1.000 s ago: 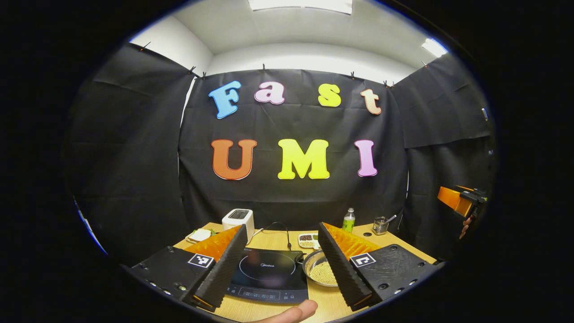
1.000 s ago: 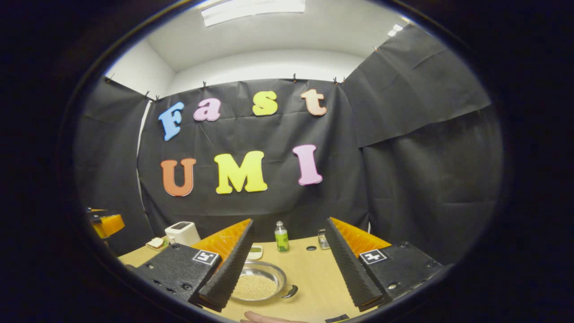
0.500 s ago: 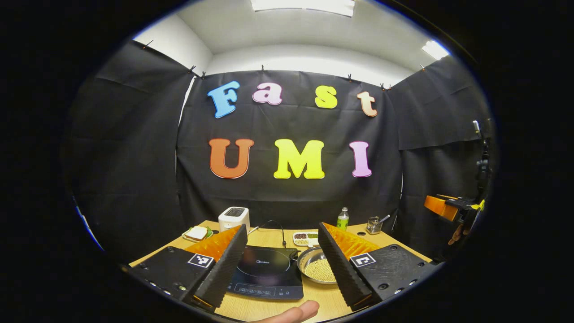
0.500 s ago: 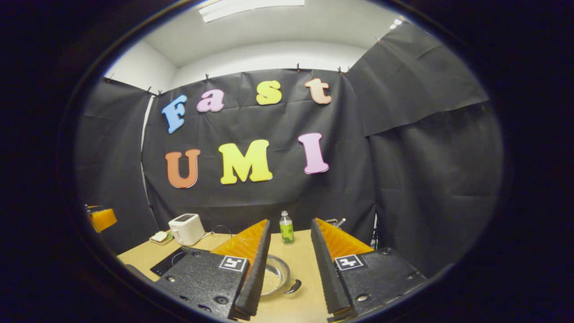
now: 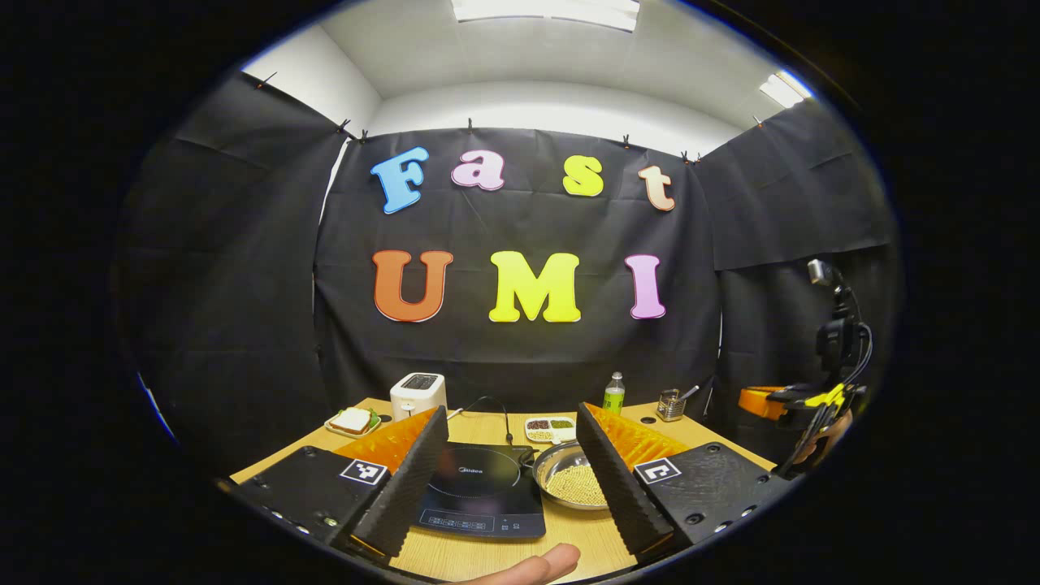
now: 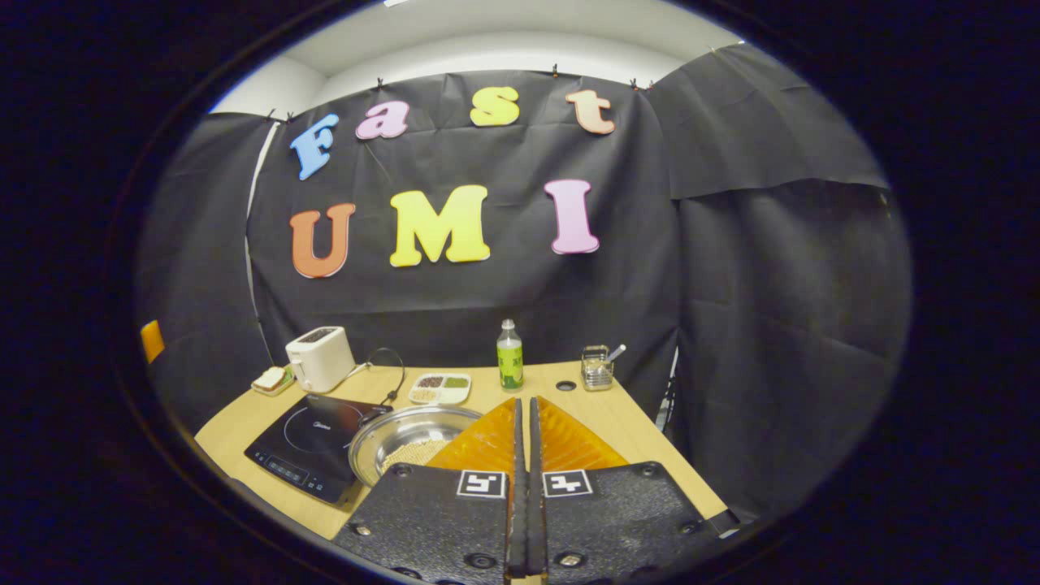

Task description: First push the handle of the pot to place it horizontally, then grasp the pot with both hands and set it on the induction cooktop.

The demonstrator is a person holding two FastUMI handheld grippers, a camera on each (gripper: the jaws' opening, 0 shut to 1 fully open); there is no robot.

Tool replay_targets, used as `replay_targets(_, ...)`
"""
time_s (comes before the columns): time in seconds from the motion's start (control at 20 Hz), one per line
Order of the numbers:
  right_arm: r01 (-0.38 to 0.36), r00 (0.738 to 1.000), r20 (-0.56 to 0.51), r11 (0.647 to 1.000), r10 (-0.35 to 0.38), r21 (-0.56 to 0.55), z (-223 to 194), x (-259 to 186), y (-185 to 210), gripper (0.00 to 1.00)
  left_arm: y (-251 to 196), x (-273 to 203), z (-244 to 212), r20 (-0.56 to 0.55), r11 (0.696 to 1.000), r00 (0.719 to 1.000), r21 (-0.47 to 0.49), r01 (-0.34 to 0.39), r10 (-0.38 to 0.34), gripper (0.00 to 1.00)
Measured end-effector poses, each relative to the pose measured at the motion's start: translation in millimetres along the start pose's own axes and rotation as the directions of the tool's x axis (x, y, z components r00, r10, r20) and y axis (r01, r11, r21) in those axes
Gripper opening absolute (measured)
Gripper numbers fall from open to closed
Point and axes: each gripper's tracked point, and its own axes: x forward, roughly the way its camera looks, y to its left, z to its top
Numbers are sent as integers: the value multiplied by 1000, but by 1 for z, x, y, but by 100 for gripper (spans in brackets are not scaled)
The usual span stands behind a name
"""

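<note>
Right gripper point(image 6: 524, 422) covers the pot's point(image 6: 390, 443) near-right rim; its handle can't be made out. Left gripper's finger point(image 5: 609, 479) hides the pot's right side there. Tray point(image 6: 439, 388) contents too small to tell.

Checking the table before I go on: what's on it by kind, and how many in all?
Pot: 1
Induction cooktop: 1
Toaster: 1
Green bottle: 1
Divided dish: 1
Sandwich plate: 1
Utensil cup: 1
Total: 7
</note>
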Motion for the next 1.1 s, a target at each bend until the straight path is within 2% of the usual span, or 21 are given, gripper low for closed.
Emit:
replay_targets(0.05, -7, 999, -38, 1000, 7, -4, -12, 7, 1, 1, 0, -1, 0, 0, 1000, 1000, -8, 6, -6, 95)
replay_targets(0.1, -18, 997, -79, 1000, 18, -7, -23, 13, 4, 4, 0, -2, -1, 0, 1000, 1000, -13, 9, -9, 95)
replay_targets(0.2, -25, 989, -144, 999, 21, -25, -42, 24, 3, 1, 2, -4, -5, -5, 1000, 1000, -13, 4, -4, 94)
replay_targets(0.35, -42, 973, -230, 998, 30, -48, -71, 36, 4, 4, 10, -5, -11, -22, 1000, 1000, -12, -15, 15, 94)
replay_targets(0.45, -62, 960, -277, 997, 46, -48, -88, 41, 5, 1, 11, -4, -14, -31, 1000, 999, -23, -21, 20, 95)
replay_targets(0.55, -71, 950, -309, 996, 50, -57, -102, 46, 4, 4, 11, -4, -14, -29, 999, 999, -32, -15, 14, 95)
replay_targets(0.6, -89, 939, -338, 994, 65, -56, -111, 47, 6, 1, 12, -4, -13, -25, 999, 1000, -29, -14, 14, 94)
replay_targets(0.65, -101, 928, -364, 994, 77, -49, -121, 50, 9, 4, 13, -3, -13, -22, 1000, 1000, -24, -17, 16, 94)
replay_targets(0.75, -133, 899, -424, 990, 106, -35, -141, 52, 14, 4, 15, -4, -13, -21, 999, 999, -15, -29, 29, 94)
replay_targets(0.85, -153, 877, -462, 988, 128, -18, -157, 54, 18, 1, 17, -4, -15, -25, 999, 999, -11, -42, 42, 94)
replay_targets(0.9, -169, 864, -482, 986, 147, -3, -165, 54, 21, 4, 18, -4, -15, -25, 999, 999, -11, -44, 44, 94)
replay_targets(1.05, -219, 826, -523, 975, 211, 47, -184, 52, 34, 1, 19, -3, -14, -18, 999, 999, -10, -49, 49, 94)
replay_targets(1.1, -231, 811, -538, 971, 230, 66, -190, 53, 38, 4, 20, -2, -13, -16, 999, 998, -10, -52, 52, 94)
